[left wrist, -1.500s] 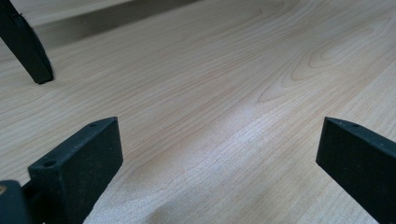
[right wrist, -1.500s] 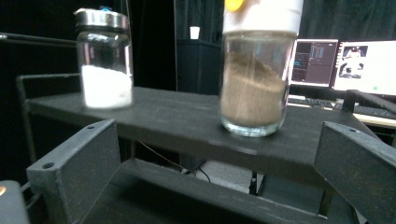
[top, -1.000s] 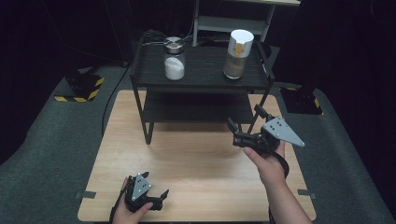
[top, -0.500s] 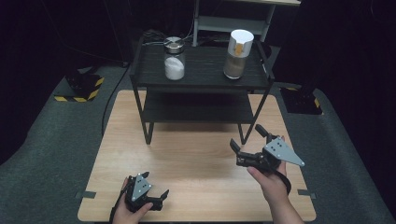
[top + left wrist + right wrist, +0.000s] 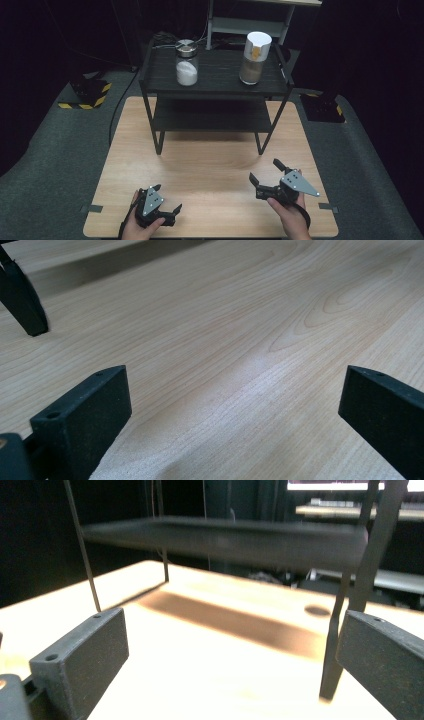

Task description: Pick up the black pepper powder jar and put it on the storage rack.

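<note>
With both jars, the salt jar (image 5: 186, 63) and the white-lidded canister (image 5: 255, 58), set on the shelf (image 5: 220, 86), the left gripper (image 5: 167, 214) and right gripper (image 5: 266, 176) rest spread and empty near the table (image 5: 210, 170) edge; work looks finished.

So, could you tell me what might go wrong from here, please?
1. Both jars stand on the rack's top shelf; a reach for the white-lidded jar could tip it off the nearby edge.
2. The right claw sits close to the rack's front right leg and might clip it when rising.
</note>
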`<act>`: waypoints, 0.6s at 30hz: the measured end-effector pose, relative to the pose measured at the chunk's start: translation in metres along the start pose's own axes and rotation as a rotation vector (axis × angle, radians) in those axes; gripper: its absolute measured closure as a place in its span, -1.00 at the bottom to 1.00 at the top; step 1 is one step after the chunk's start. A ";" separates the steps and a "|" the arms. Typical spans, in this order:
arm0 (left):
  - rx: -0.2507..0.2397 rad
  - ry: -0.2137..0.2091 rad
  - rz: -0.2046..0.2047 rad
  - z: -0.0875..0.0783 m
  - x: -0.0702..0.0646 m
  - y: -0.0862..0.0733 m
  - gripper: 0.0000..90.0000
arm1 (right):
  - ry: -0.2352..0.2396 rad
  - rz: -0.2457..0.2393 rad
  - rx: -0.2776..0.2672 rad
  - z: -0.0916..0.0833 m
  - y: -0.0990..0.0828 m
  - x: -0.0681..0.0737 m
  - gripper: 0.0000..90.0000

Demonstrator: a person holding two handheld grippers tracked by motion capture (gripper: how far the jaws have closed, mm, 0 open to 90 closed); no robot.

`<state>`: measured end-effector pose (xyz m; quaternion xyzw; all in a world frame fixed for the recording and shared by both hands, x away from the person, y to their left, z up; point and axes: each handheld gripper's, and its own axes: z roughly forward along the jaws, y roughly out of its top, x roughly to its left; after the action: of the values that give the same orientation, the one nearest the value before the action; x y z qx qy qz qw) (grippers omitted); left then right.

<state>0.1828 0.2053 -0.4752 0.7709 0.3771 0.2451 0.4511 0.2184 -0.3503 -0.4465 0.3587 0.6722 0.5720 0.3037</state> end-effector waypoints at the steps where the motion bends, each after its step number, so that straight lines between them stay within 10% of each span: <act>1: 0.000 0.000 0.000 0.000 0.000 0.000 -0.98 | 0.000 0.000 0.000 0.000 0.000 0.000 -0.99; 18: 0.028 -0.042 0.035 0.012 0.000 0.011 -0.98 | -0.052 -0.035 0.242 -0.009 -0.022 0.001 -0.99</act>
<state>0.1958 0.1959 -0.4716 0.7886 0.3573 0.2313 0.4438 0.2074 -0.3559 -0.4671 0.3959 0.7343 0.4719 0.2854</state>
